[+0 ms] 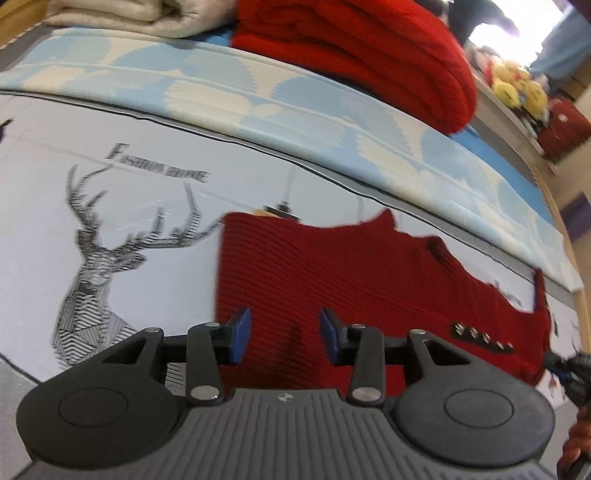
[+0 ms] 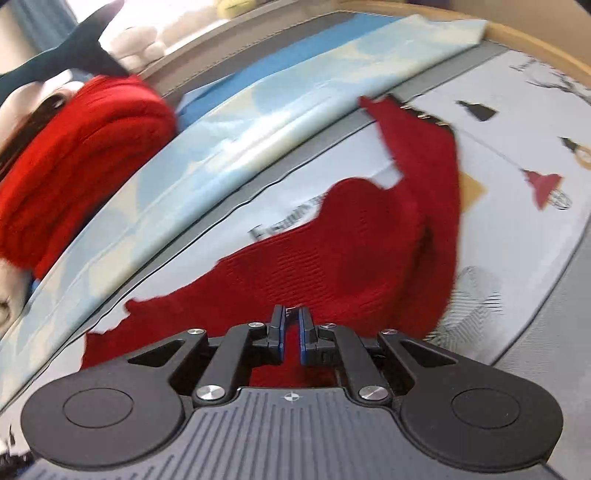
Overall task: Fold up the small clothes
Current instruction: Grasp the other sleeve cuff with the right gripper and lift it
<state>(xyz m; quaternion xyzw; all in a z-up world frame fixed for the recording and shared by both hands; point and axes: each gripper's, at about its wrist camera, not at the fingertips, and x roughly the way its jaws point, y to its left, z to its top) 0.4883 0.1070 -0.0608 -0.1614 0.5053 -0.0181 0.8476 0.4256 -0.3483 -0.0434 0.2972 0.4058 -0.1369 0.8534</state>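
Note:
A small dark red knit garment [image 1: 351,280] lies spread on the deer-print sheet [image 1: 92,221], with a row of metal snaps [image 1: 482,336] near its right end. My left gripper [image 1: 284,332] hovers over the garment's left part. Its blue pads [image 1: 240,332] stand well apart with nothing between them. In the right wrist view the same garment [image 2: 332,258] is rumpled, with one strap [image 2: 417,140] stretching away toward the far right. My right gripper [image 2: 291,325] sits just above the garment's near edge. Its jaws are parted by a narrow slit, and the red fabric shows through it below.
A folded bright red sweater [image 1: 369,55] and a beige folded cloth [image 1: 129,14] lie at the back on a pale blue patterned blanket [image 1: 258,92]. Plush toys [image 1: 517,85] sit on a ledge beyond. The wooden bed frame [image 2: 517,33] borders the far right.

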